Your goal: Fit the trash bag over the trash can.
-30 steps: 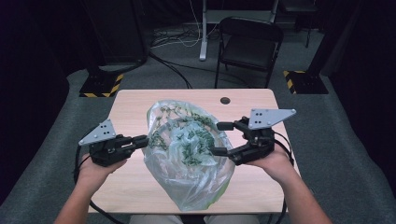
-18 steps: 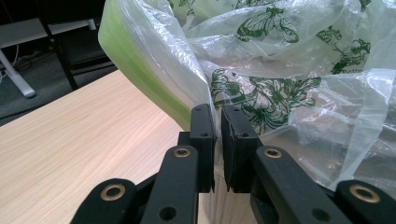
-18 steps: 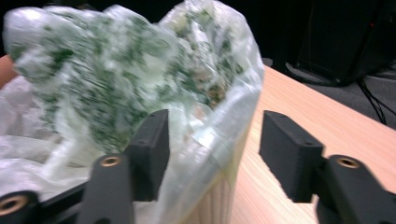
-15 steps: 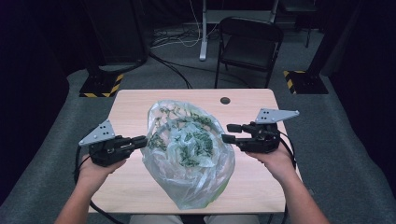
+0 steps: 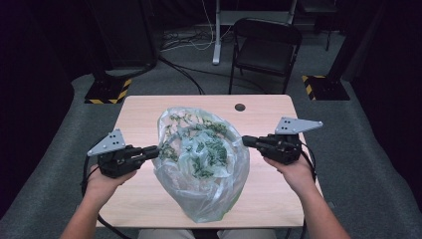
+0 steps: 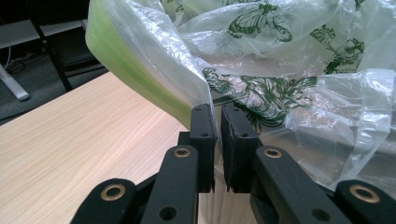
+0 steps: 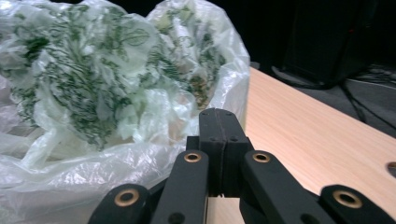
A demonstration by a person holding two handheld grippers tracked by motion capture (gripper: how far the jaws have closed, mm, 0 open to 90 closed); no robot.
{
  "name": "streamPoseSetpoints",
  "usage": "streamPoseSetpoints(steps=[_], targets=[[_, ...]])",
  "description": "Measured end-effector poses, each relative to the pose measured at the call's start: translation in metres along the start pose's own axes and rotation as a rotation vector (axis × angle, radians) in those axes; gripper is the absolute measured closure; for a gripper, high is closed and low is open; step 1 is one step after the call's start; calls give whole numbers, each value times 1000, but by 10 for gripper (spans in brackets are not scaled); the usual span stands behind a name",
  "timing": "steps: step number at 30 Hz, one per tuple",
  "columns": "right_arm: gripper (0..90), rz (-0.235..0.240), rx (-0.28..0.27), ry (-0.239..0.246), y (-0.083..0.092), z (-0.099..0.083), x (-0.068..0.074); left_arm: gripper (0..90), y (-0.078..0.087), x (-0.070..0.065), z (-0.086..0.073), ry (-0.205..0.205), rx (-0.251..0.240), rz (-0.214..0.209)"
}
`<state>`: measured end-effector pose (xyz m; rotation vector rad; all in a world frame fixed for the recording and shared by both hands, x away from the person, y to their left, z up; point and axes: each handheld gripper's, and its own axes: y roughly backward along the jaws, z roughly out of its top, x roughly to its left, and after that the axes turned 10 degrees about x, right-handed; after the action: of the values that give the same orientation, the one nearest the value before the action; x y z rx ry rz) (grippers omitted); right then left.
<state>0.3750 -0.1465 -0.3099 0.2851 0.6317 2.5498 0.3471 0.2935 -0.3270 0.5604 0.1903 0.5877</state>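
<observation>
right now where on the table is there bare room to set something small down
Free: the far-left corner of the table beyond the left gripper; the far-right strip around the dark round hole; the near-right corner beside the right forearm. Crowded: the middle, under the plastic bag.

Left tongs [image 6: 217, 140] pinch the green-edged rim of the leaf-printed plastic bag [image 6: 280, 70] above the wooden table [image 6: 84, 140].
</observation>
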Motion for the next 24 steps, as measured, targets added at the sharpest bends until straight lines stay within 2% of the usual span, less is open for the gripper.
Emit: streamPoseSetpoints(steps=[3, 8, 13, 16, 18, 21, 24], targets=[[900, -28, 3, -6, 3, -4, -4, 833, 0, 1, -1, 5, -3, 2], [900, -53, 13, -34, -2, -15, -11, 833, -4, 3, -1, 10, -2, 6], [900, -87, -38, -71, -5, -15, -19, 833, -8, 6, 2, 26, -12, 22], [900, -123, -87, -75, 0, -9, -20, 832, -9, 6, 3, 26, -22, 28], [900, -158, -100, -60, 2, -5, -19, 830, -10, 7, 3, 29, -18, 23], [900, -194, -46, -30, -4, -6, -18, 827, -12, 8, 0, 31, -5, 18], [900, -177, 19, -32, -15, -15, -20, 829, -13, 8, -4, 30, 8, 16]])
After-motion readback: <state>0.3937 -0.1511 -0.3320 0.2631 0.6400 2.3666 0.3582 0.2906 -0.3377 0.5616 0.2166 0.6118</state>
